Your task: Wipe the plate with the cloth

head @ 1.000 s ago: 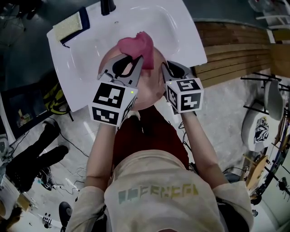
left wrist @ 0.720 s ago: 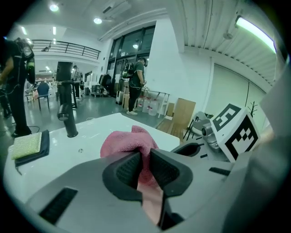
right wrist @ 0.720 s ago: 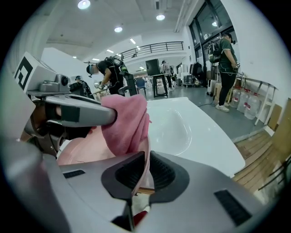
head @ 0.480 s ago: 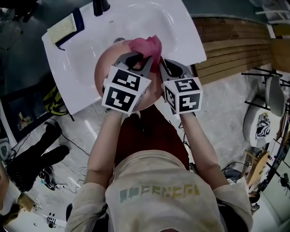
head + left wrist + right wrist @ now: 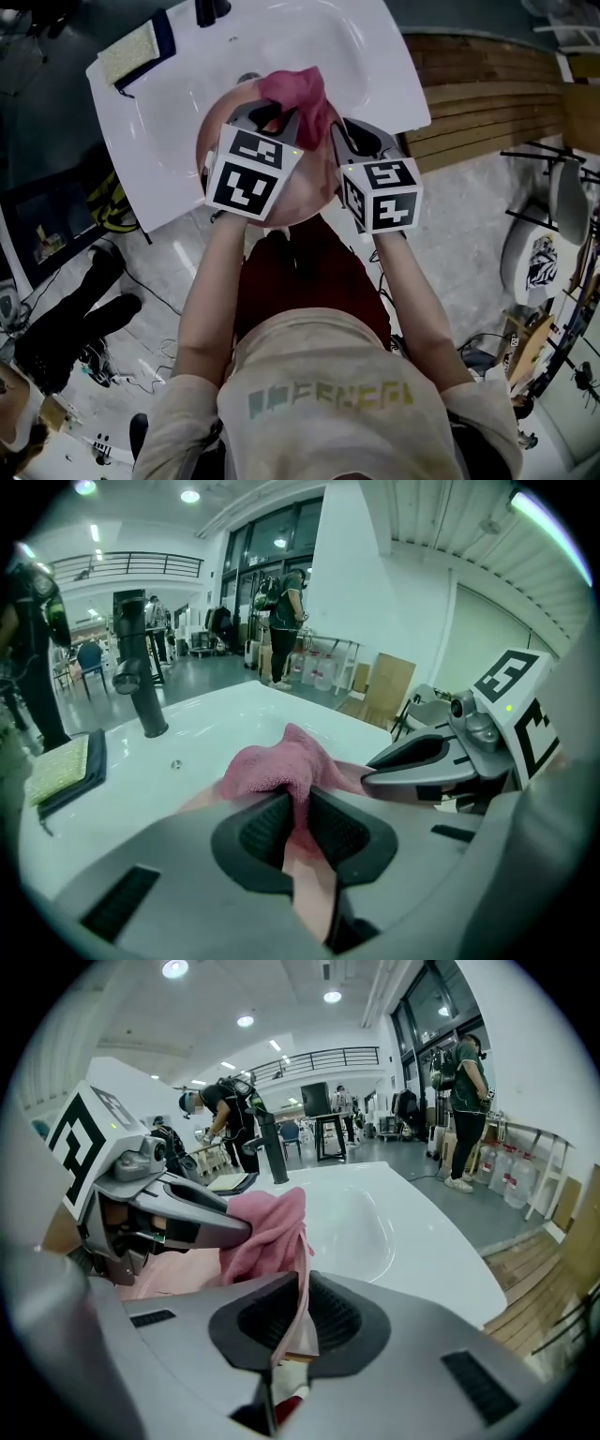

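Observation:
A pale pink plate (image 5: pixel 317 183) is held over the white sink (image 5: pixel 375 75). My right gripper (image 5: pixel 345 141) is shut on the plate's right rim; in the right gripper view the thin rim (image 5: pixel 298 1321) stands pinched between the jaws of the right gripper (image 5: pixel 302 1312). My left gripper (image 5: pixel 277 112) is shut on a crumpled pink cloth (image 5: pixel 295 94) that lies on the far part of the plate. In the left gripper view the cloth (image 5: pixel 272 761) bulges out past the closed jaws of the left gripper (image 5: pixel 298 803). The two marker cubes hide much of the plate in the head view.
A black faucet (image 5: pixel 211 11) stands at the sink's far edge, with a yellow sponge on a dark pad (image 5: pixel 131 52) at the sink's left corner. Wooden decking (image 5: pixel 487 103) lies to the right. Cables and gear lie on the floor at the left.
My left gripper has slid the cloth across the plate, away from me and to the right, then slightly back left. The right gripper has kept its hold and barely moved.

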